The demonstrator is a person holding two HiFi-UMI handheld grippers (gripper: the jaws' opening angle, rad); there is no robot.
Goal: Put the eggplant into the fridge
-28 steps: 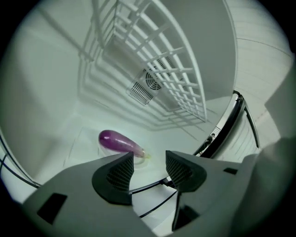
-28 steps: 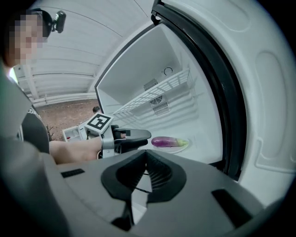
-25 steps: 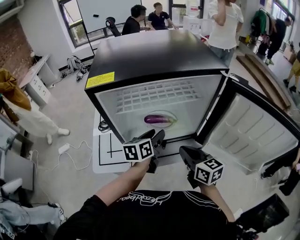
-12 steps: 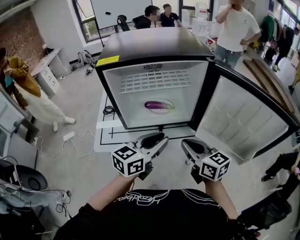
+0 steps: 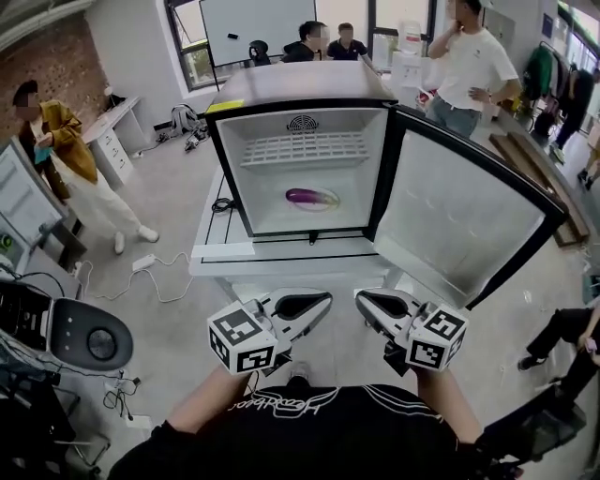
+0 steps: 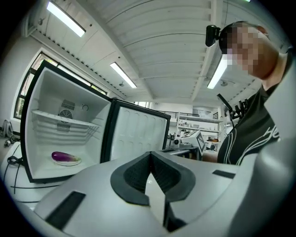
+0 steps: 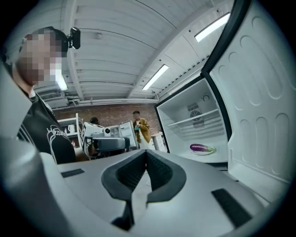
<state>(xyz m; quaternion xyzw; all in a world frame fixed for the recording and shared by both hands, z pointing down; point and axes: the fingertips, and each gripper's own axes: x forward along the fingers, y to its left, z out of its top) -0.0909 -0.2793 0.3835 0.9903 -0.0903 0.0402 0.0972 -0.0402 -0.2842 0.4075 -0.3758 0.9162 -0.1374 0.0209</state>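
Left gripper point(image 5: 319, 302), right gripper point(image 5: 367, 302): both clenched, empty | eggplant point(image 5: 312, 198) lay ahead of me in the fridge point(image 5: 236, 173), long axis crosswise, seemingly nearer left.

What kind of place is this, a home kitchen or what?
Probably a lab or office workspace, not a kitchen: a whiteboard at the back, a desk at the left, loose cables trailing beside the fridge.
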